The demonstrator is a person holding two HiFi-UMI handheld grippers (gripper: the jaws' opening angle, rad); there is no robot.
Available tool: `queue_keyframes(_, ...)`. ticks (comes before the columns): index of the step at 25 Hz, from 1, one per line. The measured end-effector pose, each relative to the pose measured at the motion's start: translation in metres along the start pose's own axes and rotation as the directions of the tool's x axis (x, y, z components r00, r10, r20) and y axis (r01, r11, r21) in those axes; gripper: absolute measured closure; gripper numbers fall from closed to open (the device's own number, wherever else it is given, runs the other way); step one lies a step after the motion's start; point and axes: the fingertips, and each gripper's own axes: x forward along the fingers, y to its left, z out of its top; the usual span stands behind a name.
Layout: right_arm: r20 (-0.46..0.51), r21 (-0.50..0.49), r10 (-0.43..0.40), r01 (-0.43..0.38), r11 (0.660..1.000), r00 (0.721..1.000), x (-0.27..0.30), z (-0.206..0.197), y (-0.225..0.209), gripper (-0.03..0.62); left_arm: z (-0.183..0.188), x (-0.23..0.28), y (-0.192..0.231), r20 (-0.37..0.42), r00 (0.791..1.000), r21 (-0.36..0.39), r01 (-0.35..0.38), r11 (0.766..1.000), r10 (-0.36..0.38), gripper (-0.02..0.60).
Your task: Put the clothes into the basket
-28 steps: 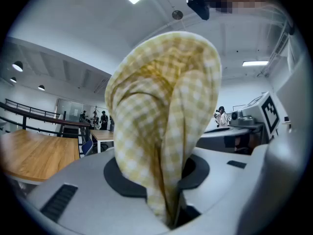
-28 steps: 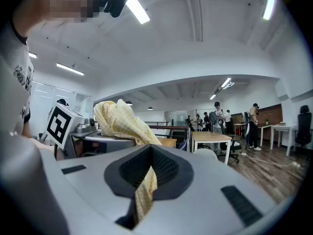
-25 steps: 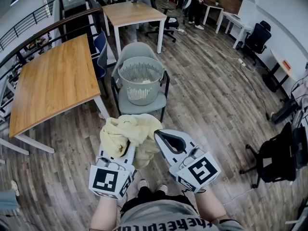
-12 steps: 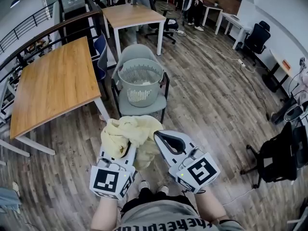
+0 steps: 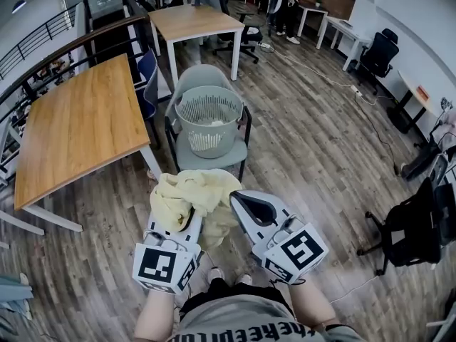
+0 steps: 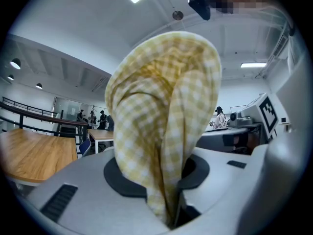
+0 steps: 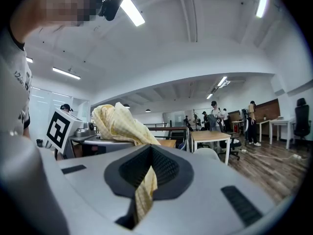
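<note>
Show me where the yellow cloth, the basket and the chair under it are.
yellow cloth (image 5: 187,194), head view, bunched top folds.
basket (image 5: 209,142), head view, front outer wall.
chair (image 5: 203,73), head view, grey backrest.

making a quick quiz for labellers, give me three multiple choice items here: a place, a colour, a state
1. Where does the basket stand? A on a wooden table; B on the grey chair; C on the floor.
2. What colour is the cloth? A yellow checked; B plain blue; C red striped.
3. How is the left gripper? A open and empty; B shut on the cloth; C inside the basket.
Key: 1 B, the head view shows it on the seat; 2 A, both gripper views show yellow checks; 3 B, its own view shows the jaws pinching fabric.
</note>
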Motion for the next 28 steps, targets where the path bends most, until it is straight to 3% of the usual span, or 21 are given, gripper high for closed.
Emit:
queue_keyframes(15, -0.028, 0.011, -0.075, 0.076, 0.997, 0.997, 0.020, -0.013, -0.029, 0.585, -0.011, 0.035, 0.019, -0.016, 0.999, -0.014, 0.047, 0.999, -0.047, 0.465)
queue_keyframes(28, -0.036, -0.011, 0.005, -0.005, 1.000, 0.999, 0.066, -0.001, -0.118, 0.585, 0.001, 0.126, 0.040, 0.002, 1.000, -0.012, -0.030, 0.999, 0.030, 0.465)
